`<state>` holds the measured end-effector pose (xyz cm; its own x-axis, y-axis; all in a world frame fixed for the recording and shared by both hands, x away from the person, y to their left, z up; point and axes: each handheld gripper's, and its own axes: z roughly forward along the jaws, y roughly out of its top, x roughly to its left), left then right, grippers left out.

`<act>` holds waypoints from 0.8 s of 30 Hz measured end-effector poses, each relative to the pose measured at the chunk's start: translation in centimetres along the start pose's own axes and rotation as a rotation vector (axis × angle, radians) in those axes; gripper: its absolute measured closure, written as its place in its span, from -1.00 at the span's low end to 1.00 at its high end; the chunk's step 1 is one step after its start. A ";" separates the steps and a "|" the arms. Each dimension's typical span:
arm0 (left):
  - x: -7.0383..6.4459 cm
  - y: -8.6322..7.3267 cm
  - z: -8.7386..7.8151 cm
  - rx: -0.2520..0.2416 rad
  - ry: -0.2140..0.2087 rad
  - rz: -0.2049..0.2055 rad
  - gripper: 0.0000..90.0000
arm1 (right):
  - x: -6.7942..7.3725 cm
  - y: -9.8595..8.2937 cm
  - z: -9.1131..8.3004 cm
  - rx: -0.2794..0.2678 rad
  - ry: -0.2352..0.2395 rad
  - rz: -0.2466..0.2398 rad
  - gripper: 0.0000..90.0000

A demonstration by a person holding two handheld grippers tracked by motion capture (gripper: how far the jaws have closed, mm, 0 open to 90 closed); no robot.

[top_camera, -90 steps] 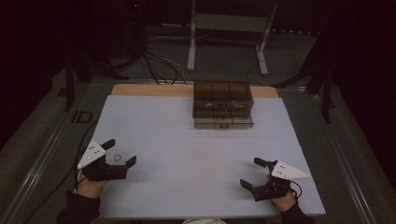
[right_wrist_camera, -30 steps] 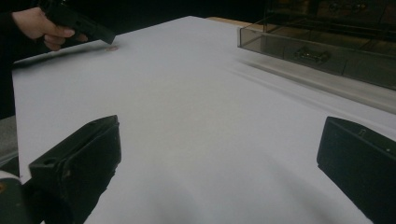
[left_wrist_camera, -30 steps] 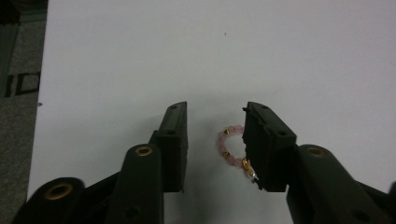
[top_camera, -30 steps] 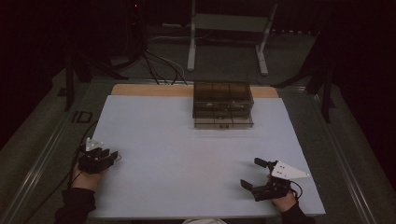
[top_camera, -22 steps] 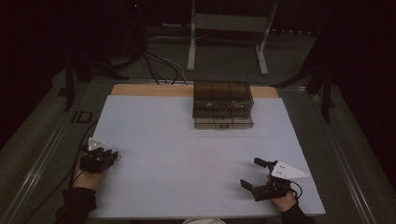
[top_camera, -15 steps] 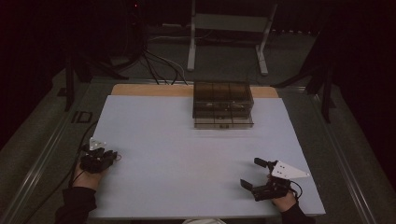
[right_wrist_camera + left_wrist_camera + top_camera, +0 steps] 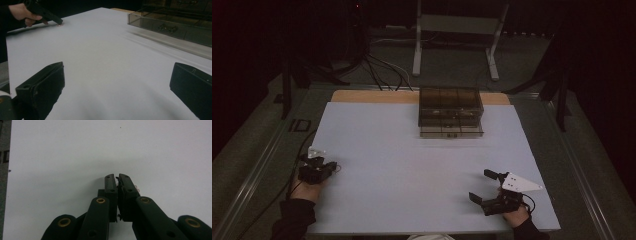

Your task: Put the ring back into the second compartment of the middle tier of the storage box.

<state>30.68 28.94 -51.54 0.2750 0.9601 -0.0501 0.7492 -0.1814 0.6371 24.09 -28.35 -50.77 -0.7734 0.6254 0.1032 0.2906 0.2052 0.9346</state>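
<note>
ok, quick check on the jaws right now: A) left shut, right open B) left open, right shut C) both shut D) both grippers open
A: in the left gripper view the left gripper has its jaws pressed together over the white tabletop, with something small and pale at the tips that I can't identify, while the right gripper has its jaws spread wide apart.

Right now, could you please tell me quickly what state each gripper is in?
Left gripper: jaws closed; whether anything is pinched between them cannot be told.
Right gripper: jaws wide open, holding nothing.
</note>
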 end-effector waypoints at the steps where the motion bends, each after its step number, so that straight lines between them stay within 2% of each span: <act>1: 0.0 0.0 0.0 0.000 0.005 0.002 0.97 | 0.0 0.0 0.0 -0.001 0.001 0.000 -1.00; 8: -0.5 0.0 -0.1 0.002 0.032 0.011 1.00 | 0.0 0.0 0.1 0.000 0.000 -0.001 -1.00; 10: -0.5 0.0 -0.1 -0.004 0.026 0.003 1.00 | 0.0 0.0 0.0 0.000 -0.001 -0.003 -1.00; 12: -0.5 0.0 -0.1 -0.008 0.001 -0.010 1.00 | 0.0 0.0 0.0 0.003 -0.001 -0.001 -1.00; 19: -1.1 0.2 -0.5 -0.029 0.006 0.018 1.00 | 0.0 0.0 0.0 0.001 -0.004 0.000 -1.00; 24: -1.1 0.3 -0.8 -0.042 0.005 0.008 1.00 | -0.1 0.0 -0.1 0.002 -0.006 0.003 -1.00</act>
<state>30.11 28.00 -50.73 0.2781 0.9597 -0.0410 0.7211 -0.1804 0.6690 24.09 -28.44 -50.75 -0.7691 0.6307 0.1034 0.2936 0.2050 0.9337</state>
